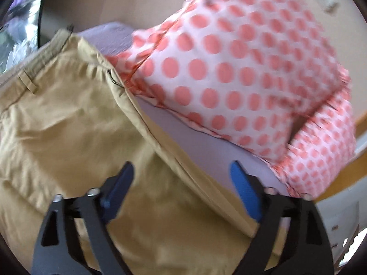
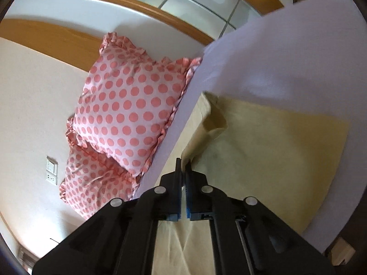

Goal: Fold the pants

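Khaki pants (image 1: 68,119) lie on a pale lilac bed sheet (image 1: 201,142), waistband and belt loop toward the upper left. My left gripper (image 1: 183,178) is open and empty, its blue-padded fingers (image 1: 245,188) spread just above the pants' leg edge. In the right wrist view the pants (image 2: 263,151) lie partly folded on the sheet (image 2: 298,57). My right gripper (image 2: 183,167) is shut on a raised fold of the pants' fabric, pinched between the blue pads.
Two pink polka-dot pillows (image 1: 229,68) lie at the bed's head next to the pants; they also show in the right wrist view (image 2: 128,110). A wooden headboard (image 2: 57,41), a wall switch (image 2: 51,170) and a window are beyond.
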`<state>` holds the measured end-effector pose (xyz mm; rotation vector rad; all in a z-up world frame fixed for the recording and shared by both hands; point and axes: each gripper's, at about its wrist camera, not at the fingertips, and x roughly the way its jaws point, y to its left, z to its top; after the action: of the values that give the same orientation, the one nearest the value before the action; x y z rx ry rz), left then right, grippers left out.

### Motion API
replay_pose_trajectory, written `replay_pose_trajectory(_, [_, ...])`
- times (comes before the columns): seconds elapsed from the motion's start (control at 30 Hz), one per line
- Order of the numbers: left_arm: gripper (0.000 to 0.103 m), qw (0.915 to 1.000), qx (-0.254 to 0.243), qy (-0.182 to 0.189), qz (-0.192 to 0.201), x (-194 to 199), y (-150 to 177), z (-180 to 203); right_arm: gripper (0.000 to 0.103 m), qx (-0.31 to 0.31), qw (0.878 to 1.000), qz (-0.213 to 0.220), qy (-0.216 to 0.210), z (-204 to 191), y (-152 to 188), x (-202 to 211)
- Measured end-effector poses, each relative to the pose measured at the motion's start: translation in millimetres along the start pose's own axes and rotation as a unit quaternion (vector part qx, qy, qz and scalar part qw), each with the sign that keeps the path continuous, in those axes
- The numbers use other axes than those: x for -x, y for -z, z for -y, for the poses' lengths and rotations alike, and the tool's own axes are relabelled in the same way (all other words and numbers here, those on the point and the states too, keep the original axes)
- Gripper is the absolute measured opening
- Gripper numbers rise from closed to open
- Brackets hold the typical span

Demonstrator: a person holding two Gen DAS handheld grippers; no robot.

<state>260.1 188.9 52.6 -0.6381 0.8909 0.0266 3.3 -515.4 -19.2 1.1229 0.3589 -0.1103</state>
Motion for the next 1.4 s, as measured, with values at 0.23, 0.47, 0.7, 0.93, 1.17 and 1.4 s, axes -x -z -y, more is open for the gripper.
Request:
replay_pose_trajectory(0.23, [0.003,0.9997,-0.006,0.021,0.01,-1,11,-19,0.002,-0.001,1.0,0.002,0.009,-4,1,-9])
replay_pose_trajectory(0.47, [0.004,0.9876,-0.094,0.067,0.106,157,122,-33,0.002,-0.007,1.0,0.022,0.0,2,-2,26])
replay_pose_trajectory(0.7, [0.004,0.993,-0.055,0.044,0.095,193,216,-95,0.003,0.001,0.999,0.018,0.041,19,8,50])
replay_pose_trajectory(0.93, [0.007,0.9936,-0.052,0.034,0.095,180,235,-106,0.028,-0.026,0.996,-0.028,0.08,32,16,45])
replay_pose_trajectory(1.17, [0.012,0.9926,-0.052,0.035,0.104,179,240,-101,0.001,0.056,0.993,-0.002,0.101,11,9,33])
replay_pose_trajectory(1.4, [0.019,0.9919,-0.075,0.04,0.095,172,253,-88,0.002,0.047,0.991,0.035,0.119,32,-11,53])
